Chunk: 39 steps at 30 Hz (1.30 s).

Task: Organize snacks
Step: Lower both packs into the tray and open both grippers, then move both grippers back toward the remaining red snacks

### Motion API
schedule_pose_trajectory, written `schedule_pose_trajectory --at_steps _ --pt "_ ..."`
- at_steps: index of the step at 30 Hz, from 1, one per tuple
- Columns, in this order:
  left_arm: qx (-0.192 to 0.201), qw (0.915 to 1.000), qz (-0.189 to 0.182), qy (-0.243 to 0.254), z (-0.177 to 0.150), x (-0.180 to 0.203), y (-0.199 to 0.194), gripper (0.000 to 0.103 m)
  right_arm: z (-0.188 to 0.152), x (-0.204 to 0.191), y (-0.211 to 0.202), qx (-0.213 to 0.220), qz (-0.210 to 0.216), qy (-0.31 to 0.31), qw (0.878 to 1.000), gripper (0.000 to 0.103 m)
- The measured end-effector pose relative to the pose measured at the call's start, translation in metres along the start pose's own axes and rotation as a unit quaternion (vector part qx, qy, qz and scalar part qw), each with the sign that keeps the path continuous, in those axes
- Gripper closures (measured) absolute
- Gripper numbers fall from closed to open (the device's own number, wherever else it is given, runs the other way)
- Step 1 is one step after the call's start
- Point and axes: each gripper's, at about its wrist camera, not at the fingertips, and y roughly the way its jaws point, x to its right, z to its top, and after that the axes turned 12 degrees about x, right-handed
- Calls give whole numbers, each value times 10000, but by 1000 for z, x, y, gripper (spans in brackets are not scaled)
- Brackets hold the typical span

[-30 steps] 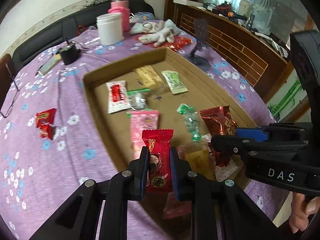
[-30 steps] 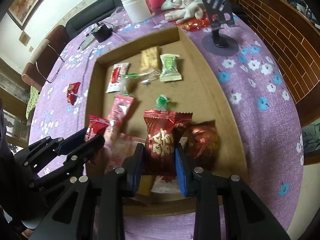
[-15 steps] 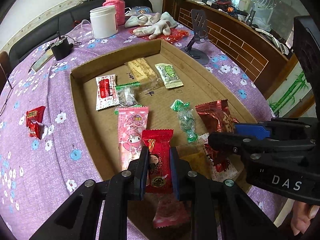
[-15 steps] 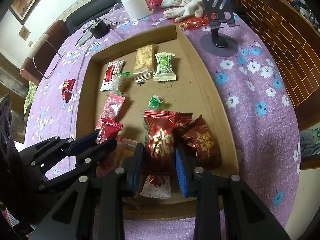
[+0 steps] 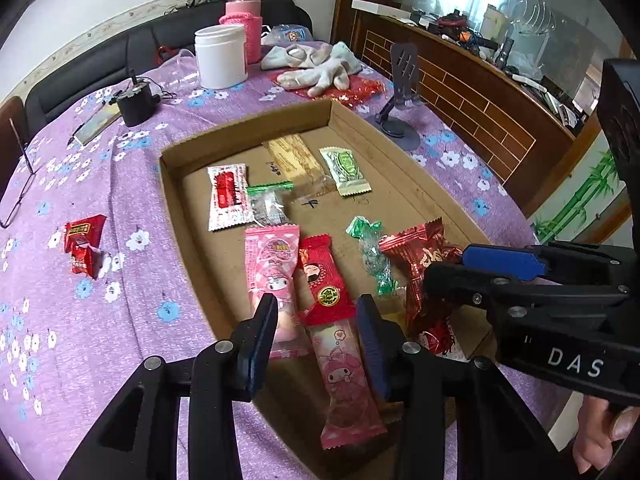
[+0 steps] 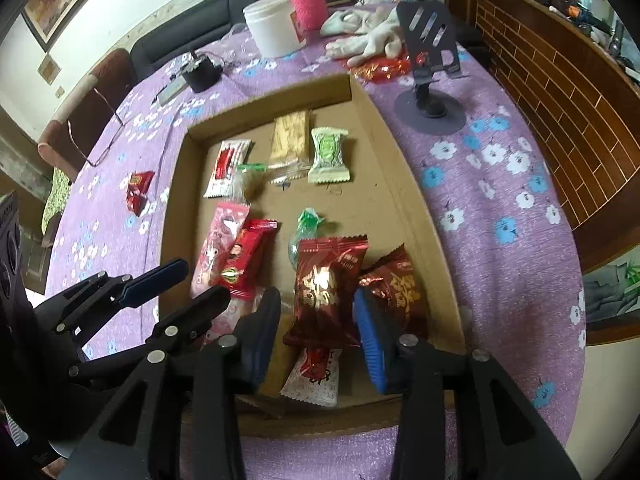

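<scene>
A shallow cardboard box (image 5: pixel 172 184) (image 6: pixel 400 176) on the purple flowered cloth holds several snack packets. My left gripper (image 5: pixel 316 344) (image 6: pixel 200 282) hovers over its near end with jaws opening. A red cartoon packet (image 5: pixel 324 280) (image 6: pixel 242 258) lies flat between the pads, touched by neither, partly on a pink packet (image 5: pixel 344 384). My right gripper (image 6: pixel 316 334) (image 5: pixel 452 268) is beside it, jaws also opening. A dark red foil packet (image 6: pixel 328 280) rests between those pads on other packets, and they do not press it. Two small red candies (image 5: pixel 82 244) (image 6: pixel 138 190) lie on the cloth left of the box.
Behind the box stand a white jar (image 5: pixel 222 56), a pink-sleeved bottle (image 5: pixel 242 24), pale gloves (image 5: pixel 316 64), a black phone stand (image 5: pixel 400 92) and a small black device (image 5: pixel 136 100). Glasses (image 5: pixel 18 184) lie far left. A wooden counter runs along the right.
Both grippers have opened. The red cartoon packet left the left pads and now lies in the box; the dark red foil packet has settled onto the packets beneath it.
</scene>
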Motion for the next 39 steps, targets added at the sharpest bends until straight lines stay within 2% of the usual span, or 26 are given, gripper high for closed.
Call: schedule_pose_trajectory --at_steps 5,13,19,23,29,34,39 --pt "147 9998 51 -137 1 -11 -14 60 1 -8 -3 71 5 21 10000 65" --pt "308 9972 340 -588 -5 -53 -37 60 1 -36 -2 110 145 -102 9998 65" --pt "262 9923 629 -1031 -24 -95 -50 60 2 -69 3 78 341 -266 9990 65" --pt "218 9871 847 -1340 -41 -126 -61 60 5 -98 11 -38 622 -431 9971 65" --pt "143 9782 1142 -1728 -67 -168 -77 60 19 -149 40 -438 1211 -549 9901 65" --pt "116 9709 1355 -1972 -88 -202 -93 60 41 -191 78 -618 1327 -767 9862 65" --pt "91 9635 1514 -2205 -106 -230 -106 60 62 -220 135 -797 1465 -473 9849 65"
